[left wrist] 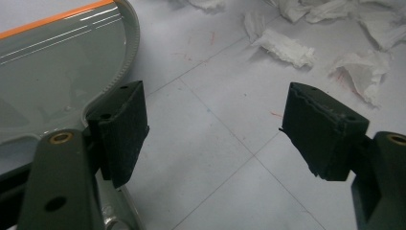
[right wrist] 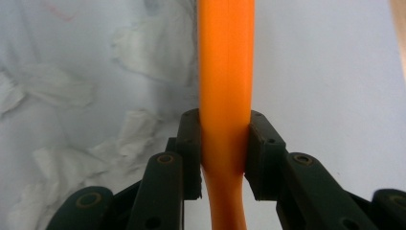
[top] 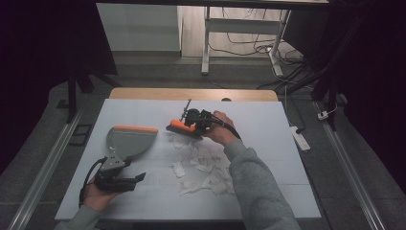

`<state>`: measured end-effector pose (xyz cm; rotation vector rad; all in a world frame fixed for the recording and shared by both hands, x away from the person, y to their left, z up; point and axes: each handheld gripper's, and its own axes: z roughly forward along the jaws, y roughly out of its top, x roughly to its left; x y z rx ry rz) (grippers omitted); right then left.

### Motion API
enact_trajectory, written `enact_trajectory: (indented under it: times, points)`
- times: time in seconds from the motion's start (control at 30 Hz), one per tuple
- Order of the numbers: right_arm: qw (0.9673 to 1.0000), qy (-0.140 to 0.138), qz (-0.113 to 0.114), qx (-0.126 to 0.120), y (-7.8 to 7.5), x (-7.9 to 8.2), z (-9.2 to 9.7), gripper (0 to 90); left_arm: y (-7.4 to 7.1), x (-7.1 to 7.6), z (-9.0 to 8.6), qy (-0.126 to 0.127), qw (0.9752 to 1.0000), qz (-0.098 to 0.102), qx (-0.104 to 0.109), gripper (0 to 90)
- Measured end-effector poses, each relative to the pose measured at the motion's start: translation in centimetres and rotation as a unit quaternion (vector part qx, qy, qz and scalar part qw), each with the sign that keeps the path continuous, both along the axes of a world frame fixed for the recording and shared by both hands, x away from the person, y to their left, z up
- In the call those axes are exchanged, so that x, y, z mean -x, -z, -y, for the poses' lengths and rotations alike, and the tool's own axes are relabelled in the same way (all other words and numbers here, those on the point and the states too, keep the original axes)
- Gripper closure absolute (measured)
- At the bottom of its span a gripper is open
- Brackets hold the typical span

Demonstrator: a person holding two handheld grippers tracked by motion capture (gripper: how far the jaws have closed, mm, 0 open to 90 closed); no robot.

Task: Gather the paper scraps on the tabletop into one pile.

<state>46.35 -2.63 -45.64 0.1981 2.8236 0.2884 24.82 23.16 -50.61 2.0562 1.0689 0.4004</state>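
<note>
A grey dustpan (top: 129,141) with an orange front lip lies on the left of the white table top (top: 277,158). My left gripper (top: 131,181) sits just behind its handle. In the left gripper view the gripper (left wrist: 215,105) is open over bare table, with the dustpan (left wrist: 52,72) outside its left jaw. My right gripper (top: 198,122) is shut on an orange brush (top: 182,128), held over the far edge of the torn white paper scraps (top: 206,167). The right gripper view has both pads pressing the orange handle (right wrist: 225,57), with scraps (right wrist: 148,48) lying to the left.
Paper scraps (left wrist: 287,48) are strewn from the table's middle toward its front right. A wooden strip (top: 191,93) borders the far side. On the floor to the right lies a white power strip (top: 300,136); desk legs (top: 206,48) and cables stand beyond.
</note>
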Motion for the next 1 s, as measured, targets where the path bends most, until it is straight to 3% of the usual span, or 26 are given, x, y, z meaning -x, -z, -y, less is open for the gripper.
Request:
enact_trajectory:
  times: [0.17, 0.4, 0.47, 0.53, 0.63, 0.77, 0.83, 1.0]
  points:
    - [0.999, -0.031, 0.012, 0.03, 0.3, 1.8, -0.7, 70.7, 0.0, 0.0, 0.1, 0.001, 1.0, 0.0, -0.003, 24.7]
    - [0.9966, -0.073, -0.003, 0.038, -0.5, 3.7, 1.3, 70.6, 0.0, 0.0, 0.2, 0.002, 1.0, 0.001, -0.004, 24.7]
    - [0.9978, -0.063, 0.0, 0.017, -1.0, 3.9, 2.3, 70.6, 0.0, 0.0, 0.2, 0.002, 1.0, 0.0, -0.004, 24.7]
    - [0.9989, -0.043, 0.004, -0.019, -1.9, 3.8, 3.3, 70.5, 0.0, 0.0, 0.3, 0.002, 1.0, 0.0, -0.004, 24.7]
    - [0.9981, -0.02, 0.028, -0.052, -3.0, 3.1, 4.1, 70.5, -0.1, 0.0, 0.4, 0.002, 1.0, 0.001, -0.005, 24.7]
    - [0.9982, 0.0, 0.044, -0.04, -2.6, 2.0, 3.6, 70.5, -0.1, 0.0, 0.5, 0.003, 1.0, 0.002, -0.006, 24.7]
    - [0.9985, 0.003, 0.051, -0.02, -1.9, 1.3, 3.0, 70.4, -0.1, 0.0, 0.4, 0.003, 1.0, 0.002, -0.005, 24.6]
    - [0.9984, 0.011, 0.055, -0.001, 0.0, 0.1, 1.1, 70.5, 0.0, 0.0, 0.2, 0.002, 1.0, 0.001, -0.003, 24.7]
